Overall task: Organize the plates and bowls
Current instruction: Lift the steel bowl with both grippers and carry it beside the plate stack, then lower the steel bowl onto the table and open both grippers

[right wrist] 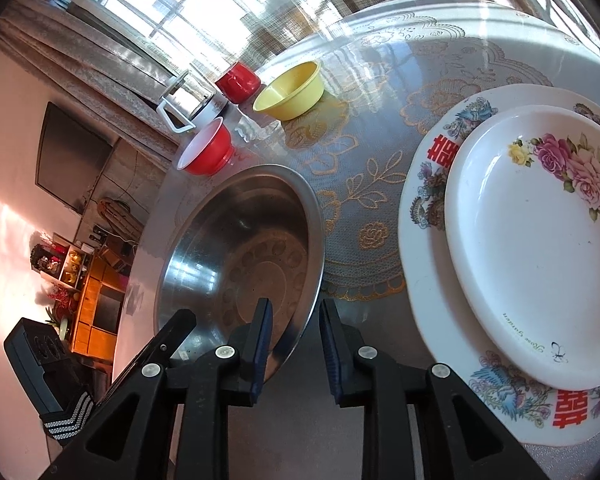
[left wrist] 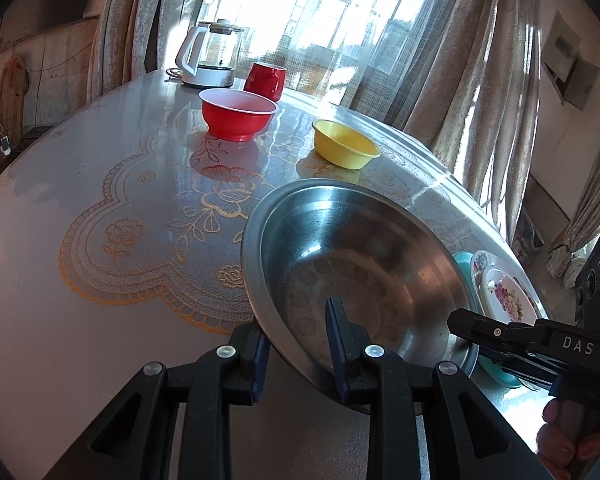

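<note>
A large steel bowl (left wrist: 360, 264) sits on the round table, also in the right wrist view (right wrist: 236, 248). My left gripper (left wrist: 300, 344) is open, its fingers straddling the bowl's near rim. My right gripper (right wrist: 294, 340) is open too, straddling the rim on the bowl's other side; it shows in the left wrist view (left wrist: 500, 336). A red bowl (left wrist: 238, 114) and a yellow bowl (left wrist: 344, 144) stand farther back. A small rose plate (right wrist: 540, 240) lies stacked on a larger patterned plate (right wrist: 428, 208) beside the steel bowl.
A glass kettle (left wrist: 212, 54) and a red mug (left wrist: 265, 80) stand at the table's far edge by the curtained window. A turquoise plate (left wrist: 466, 264) lies under the stack. The table edge (left wrist: 500, 236) runs close on the right. A lace mat (left wrist: 140, 248) covers the table.
</note>
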`<state>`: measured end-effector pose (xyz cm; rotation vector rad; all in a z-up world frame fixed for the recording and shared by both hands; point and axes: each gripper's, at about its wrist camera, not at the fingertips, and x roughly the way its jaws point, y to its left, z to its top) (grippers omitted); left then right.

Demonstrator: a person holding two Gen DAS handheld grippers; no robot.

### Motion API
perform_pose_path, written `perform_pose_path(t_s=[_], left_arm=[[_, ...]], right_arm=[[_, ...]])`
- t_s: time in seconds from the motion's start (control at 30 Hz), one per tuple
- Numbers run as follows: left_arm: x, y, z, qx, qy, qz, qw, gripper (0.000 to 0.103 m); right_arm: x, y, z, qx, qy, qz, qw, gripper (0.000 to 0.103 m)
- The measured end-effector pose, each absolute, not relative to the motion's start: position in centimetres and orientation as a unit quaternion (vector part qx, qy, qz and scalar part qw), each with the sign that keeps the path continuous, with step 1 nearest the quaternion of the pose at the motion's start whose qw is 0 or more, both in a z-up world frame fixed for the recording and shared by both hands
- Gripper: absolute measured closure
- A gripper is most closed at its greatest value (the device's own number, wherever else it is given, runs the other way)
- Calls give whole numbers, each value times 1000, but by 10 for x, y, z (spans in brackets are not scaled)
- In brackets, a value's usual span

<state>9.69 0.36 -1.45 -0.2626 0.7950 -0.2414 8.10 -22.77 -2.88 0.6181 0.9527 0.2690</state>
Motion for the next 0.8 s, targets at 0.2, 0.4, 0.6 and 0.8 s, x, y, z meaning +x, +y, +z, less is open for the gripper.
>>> perform_pose_path(t_s=[0.2, 0.4, 0.6, 0.8], left_arm=[[94, -1, -14, -120, 391, -122, 904, 75], [94, 5, -14, -139, 401, -127, 897, 74], [87, 10, -8, -131, 392, -117, 903, 73], [80, 22, -3, -134, 382, -94, 909, 63]], right_arm=[[77, -229, -27, 290, 447, 124, 837, 76], [74, -230, -20, 291, 440, 127, 840, 76], [73, -237, -13, 287, 429, 119, 849, 76], [73, -236, -14, 277, 425, 122, 853, 76]])
